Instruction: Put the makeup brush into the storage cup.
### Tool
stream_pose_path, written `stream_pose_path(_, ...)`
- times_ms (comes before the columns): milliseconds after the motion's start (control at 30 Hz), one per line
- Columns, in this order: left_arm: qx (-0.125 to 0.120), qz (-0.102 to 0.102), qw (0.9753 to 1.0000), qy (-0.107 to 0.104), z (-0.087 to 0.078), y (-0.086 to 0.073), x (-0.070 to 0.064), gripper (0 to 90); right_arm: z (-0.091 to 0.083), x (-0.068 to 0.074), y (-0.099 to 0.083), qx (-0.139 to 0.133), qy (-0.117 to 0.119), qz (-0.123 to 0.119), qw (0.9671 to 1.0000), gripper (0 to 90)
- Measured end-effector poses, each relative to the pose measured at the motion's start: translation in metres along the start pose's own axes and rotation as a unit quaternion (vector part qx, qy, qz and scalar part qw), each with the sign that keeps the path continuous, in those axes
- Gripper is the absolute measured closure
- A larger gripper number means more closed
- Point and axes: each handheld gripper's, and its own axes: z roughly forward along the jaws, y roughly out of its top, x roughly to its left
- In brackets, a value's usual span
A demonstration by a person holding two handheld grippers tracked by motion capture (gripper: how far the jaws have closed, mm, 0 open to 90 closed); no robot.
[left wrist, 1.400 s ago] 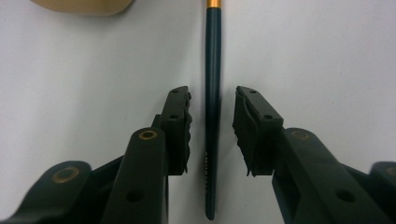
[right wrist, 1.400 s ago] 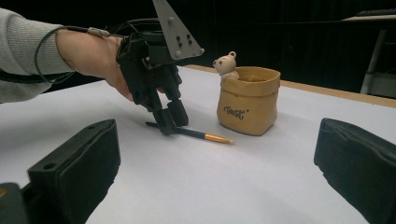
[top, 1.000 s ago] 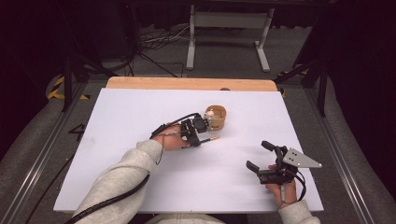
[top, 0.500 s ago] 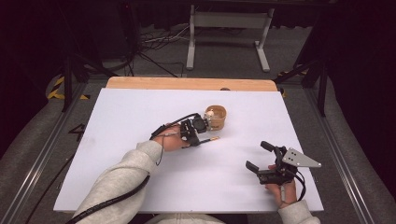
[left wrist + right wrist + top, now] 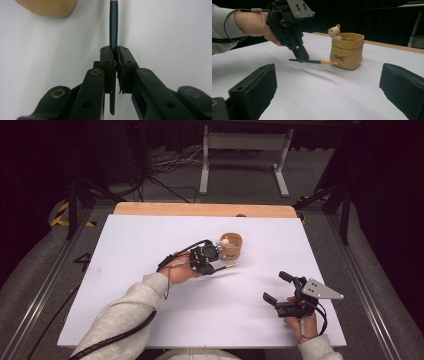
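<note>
A white table (image 5: 150,320) is taking up most of the high view, with a bare wooden strip (image 5: 200,210) running along its far edge. A person's left forearm in a grey sleeve (image 5: 120,320) is reaching in from the near edge toward the middle of the table. The right gripper (image 5: 280,290) is sitting near the right front of the table, held in the person's right hand (image 5: 300,322), its jaws standing wide apart with nothing between them; in the right gripper view both black jaws are framing the scene at either side. The left gripper (image 5: 216,268) is hovering just above the table near its centre, jaws clamping together on a pen (image 5: 113,30). A small tan pot (image 5: 348,51) shaped like a paper bag, with a little bear figure (image 5: 334,31) on its rim, is standing just beyond that gripper. The pen is lying roughly level, dark along its barrel, and its orange end (image 5: 328,62) is pointing at the base of the pot, just beside it.
</note>
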Motion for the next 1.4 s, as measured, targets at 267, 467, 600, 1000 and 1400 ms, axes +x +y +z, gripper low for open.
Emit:
stream_pose_path(267,-0.093,-0.015,0.9956,-0.004,-0.023,-0.021,-0.012,83.5,0.000,0.000,0.000,0.004,0.003,0.002,1.0000,1.8)
stream_pose_path(467,-0.162,-0.025,0.9863,-0.015,-0.040,-0.034,-0.021,83.5,0.001,0.002,0.001,0.005,0.005,0.001,1.0000,1.8)
stream_pose_path(600,-0.196,-0.026,0.9801,-0.018,-0.048,-0.041,-0.024,83.5,0.001,0.001,0.001,0.004,0.006,0.000,1.0000,1.8)
stream_pose_path(1000,-0.310,-0.030,0.9497,-0.038,-0.058,-0.070,-0.040,83.5,0.001,0.002,0.001,0.000,0.012,0.000,0.9999,1.8)
stream_pose_path(1400,-0.416,-0.041,0.9076,-0.042,-0.050,-0.103,-0.048,83.5,0.002,0.005,0.002,-0.009,0.029,-0.007,0.9995,1.7)
